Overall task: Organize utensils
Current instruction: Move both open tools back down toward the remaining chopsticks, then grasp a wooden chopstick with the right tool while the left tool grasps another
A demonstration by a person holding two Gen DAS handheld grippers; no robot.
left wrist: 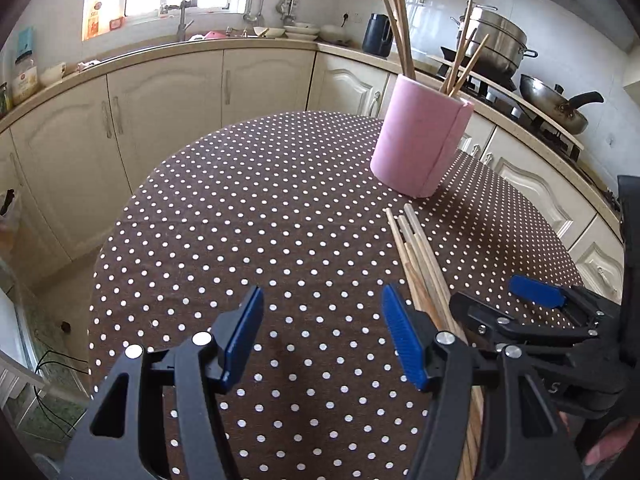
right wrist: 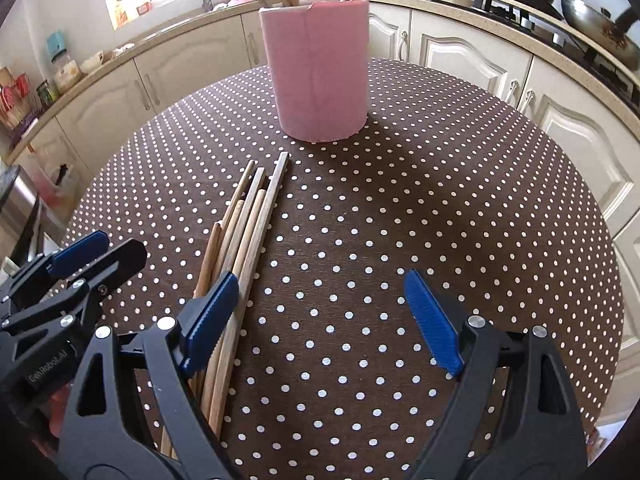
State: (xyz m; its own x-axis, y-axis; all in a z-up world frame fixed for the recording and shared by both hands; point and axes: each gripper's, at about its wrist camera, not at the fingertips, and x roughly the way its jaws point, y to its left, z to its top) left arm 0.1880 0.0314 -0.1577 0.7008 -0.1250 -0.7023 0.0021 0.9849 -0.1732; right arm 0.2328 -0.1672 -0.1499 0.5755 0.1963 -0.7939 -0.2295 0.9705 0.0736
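A pink holder [left wrist: 420,140] stands upright on the dotted tablecloth [left wrist: 260,220] with several wooden chopsticks in it; it also shows in the right wrist view [right wrist: 320,68]. A bundle of loose wooden chopsticks [right wrist: 244,232] lies flat on the cloth in front of the holder, also seen in the left wrist view [left wrist: 420,264]. My left gripper [left wrist: 324,336] is open and empty, just left of the bundle. My right gripper [right wrist: 320,320] is open and empty, its left finger over the bundle's near end. Each gripper shows in the other's view, the right one [left wrist: 532,300] and the left one [right wrist: 80,256].
The round table stands in a kitchen with cream cabinets [left wrist: 160,100] behind it. A stove with a steel pot [left wrist: 496,44] and a wok [left wrist: 556,100] is at the back right. A sink with a tap [left wrist: 180,12] is at the back left.
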